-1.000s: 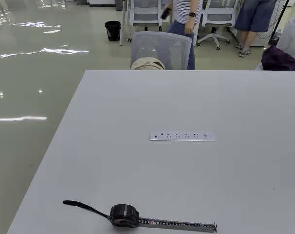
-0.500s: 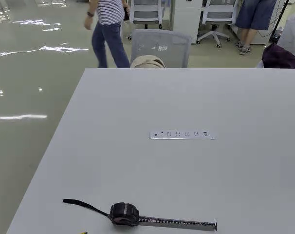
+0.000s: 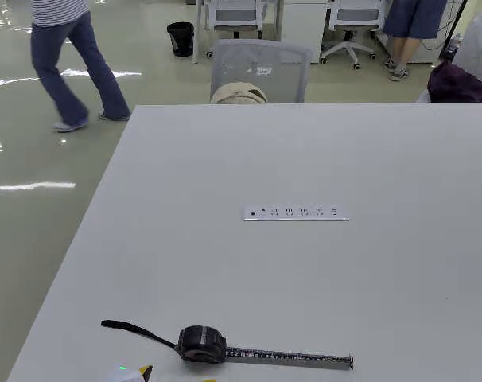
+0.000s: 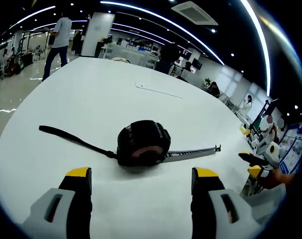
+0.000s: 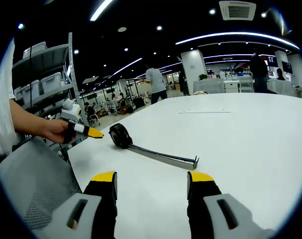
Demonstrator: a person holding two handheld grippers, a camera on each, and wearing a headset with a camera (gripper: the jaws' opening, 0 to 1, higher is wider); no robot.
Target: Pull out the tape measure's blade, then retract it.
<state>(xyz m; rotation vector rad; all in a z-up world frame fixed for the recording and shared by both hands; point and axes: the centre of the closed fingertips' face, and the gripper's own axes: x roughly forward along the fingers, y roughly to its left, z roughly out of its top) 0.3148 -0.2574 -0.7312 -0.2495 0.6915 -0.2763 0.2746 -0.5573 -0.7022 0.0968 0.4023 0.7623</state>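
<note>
The left gripper, wide and empty, faces the tape measure; the right gripper, also wide, faces its blade tip.

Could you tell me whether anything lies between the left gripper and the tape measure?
Nothing visible does. Only bare table lies between the left gripper, with its jaws open, and the tape measure; its strap and blade run off sideways.

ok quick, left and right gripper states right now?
Left gripper: open, holding nothing; tape measure lies just ahead of it.
Right gripper: open, holding nothing.
</note>
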